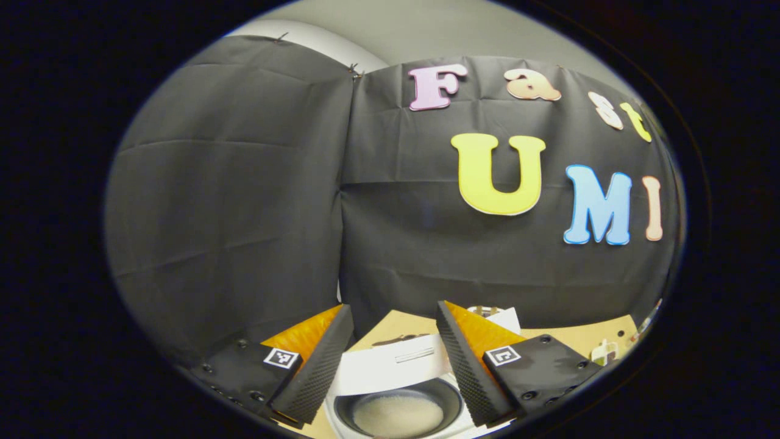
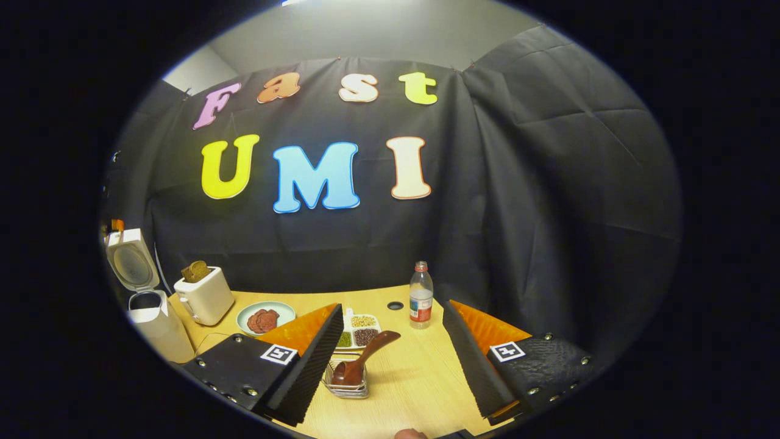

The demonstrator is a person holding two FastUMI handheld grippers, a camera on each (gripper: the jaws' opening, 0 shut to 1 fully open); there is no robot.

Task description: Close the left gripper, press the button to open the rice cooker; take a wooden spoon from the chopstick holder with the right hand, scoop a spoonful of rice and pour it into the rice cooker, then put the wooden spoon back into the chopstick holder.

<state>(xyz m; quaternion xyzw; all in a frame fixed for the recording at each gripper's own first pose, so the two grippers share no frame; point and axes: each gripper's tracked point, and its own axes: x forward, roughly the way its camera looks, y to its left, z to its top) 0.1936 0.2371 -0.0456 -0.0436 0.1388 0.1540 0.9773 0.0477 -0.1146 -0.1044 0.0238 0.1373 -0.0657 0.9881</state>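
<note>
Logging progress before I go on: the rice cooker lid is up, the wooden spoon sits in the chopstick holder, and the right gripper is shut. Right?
Not quite: the right gripper is open, jaws wide apart in the right gripper view. The rice cooker lid is up and the wooden spoon sits in the chopstick holder.

The rice cooker (image 1: pixel 399 399) is cut off at the lower edge of the left gripper view. The left tool (image 1: pixel 390 366) fingers hide its sides. Table (image 1: pixel 585 335) items at far right are too small to identify.
</note>
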